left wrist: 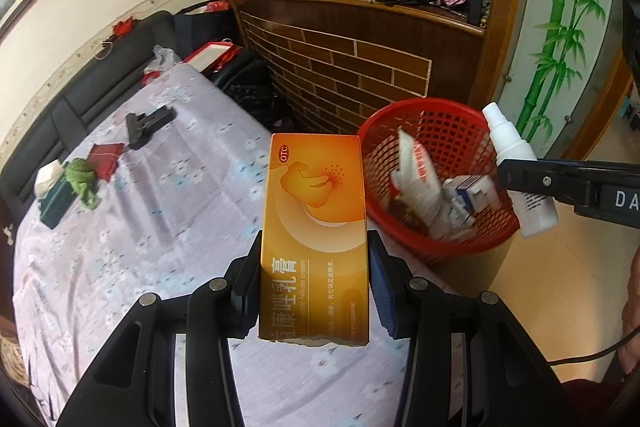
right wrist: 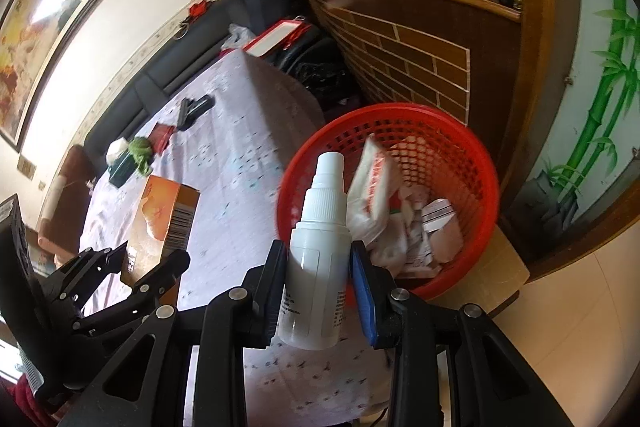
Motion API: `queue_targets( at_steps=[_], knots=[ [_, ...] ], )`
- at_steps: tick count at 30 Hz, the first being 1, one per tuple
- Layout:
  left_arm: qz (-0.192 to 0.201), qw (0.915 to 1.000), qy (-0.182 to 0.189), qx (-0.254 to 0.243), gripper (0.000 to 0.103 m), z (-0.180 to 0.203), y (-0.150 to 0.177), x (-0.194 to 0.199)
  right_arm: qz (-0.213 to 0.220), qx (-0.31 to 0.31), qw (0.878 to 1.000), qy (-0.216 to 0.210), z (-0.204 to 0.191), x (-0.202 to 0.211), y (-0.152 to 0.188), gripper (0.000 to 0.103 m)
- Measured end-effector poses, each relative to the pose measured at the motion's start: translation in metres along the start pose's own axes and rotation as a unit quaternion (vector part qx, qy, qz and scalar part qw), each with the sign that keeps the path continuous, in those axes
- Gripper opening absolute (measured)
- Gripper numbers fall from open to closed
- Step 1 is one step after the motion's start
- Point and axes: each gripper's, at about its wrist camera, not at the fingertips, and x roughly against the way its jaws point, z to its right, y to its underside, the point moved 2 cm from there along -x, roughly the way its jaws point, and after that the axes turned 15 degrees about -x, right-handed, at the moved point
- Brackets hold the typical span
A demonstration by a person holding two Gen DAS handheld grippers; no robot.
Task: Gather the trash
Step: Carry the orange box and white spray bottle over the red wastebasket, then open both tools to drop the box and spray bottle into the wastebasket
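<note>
Left wrist view: the left gripper (left wrist: 314,291) is closed on a tall orange cardboard medicine box (left wrist: 316,231), over the lilac flowered bedcover (left wrist: 160,227). The red plastic mesh basket (left wrist: 384,219) stands at 2 o'clock. The right gripper (right wrist: 318,291) clamps a white plastic spray bottle (right wrist: 320,247) near the basket rim. The risk, I think: a release too early drops the things outside, or the two grippers collide above the basket.

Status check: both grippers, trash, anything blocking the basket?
Left gripper shut on orange box. Right gripper shut on white spray bottle. Red basket part full, top open, unobstructed.
</note>
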Motion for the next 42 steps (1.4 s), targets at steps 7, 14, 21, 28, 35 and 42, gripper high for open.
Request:
queue_targets(
  at_steps=[7, 14, 21, 28, 35, 42],
  knots=[
    [0.004, 0.9987, 0.049, -0.008, 0.045, 0.018, -0.032, -0.015, 0.016, -0.022, 1.000, 0.012, 0.021, 0.006, -0.027, 0.034],
    [0.008, 0.9965, 0.081, -0.019, 0.045, 0.037, -0.061, -0.033, 0.017, -0.034, 0.999, 0.023, 0.031, -0.002, -0.055, 0.035],
    [0.034, 0.9963, 0.078, -0.011, 0.073, 0.036, -0.069, -0.026, 0.025, -0.048, 0.998, 0.026, 0.039, -0.003, -0.070, 0.048],
    [0.058, 0.9975, 0.041, 0.001, 0.087, 0.020, -0.050, 0.004, 0.055, -0.028, 0.997, 0.051, 0.033, 0.022, -0.055, 0.066],
    [0.084, 0.9963, 0.015, -0.008, 0.094, 0.004, -0.011, 0.039, 0.099, 0.024, 0.988, 0.119, 0.015, 0.049, -0.015, 0.081],
    [0.081, 0.9966, -0.013, 0.002, 0.095, -0.007, 0.024, 0.058, 0.141, 0.081, 0.973, 0.164, -0.007, 0.070, 0.029, 0.087]
  ],
)
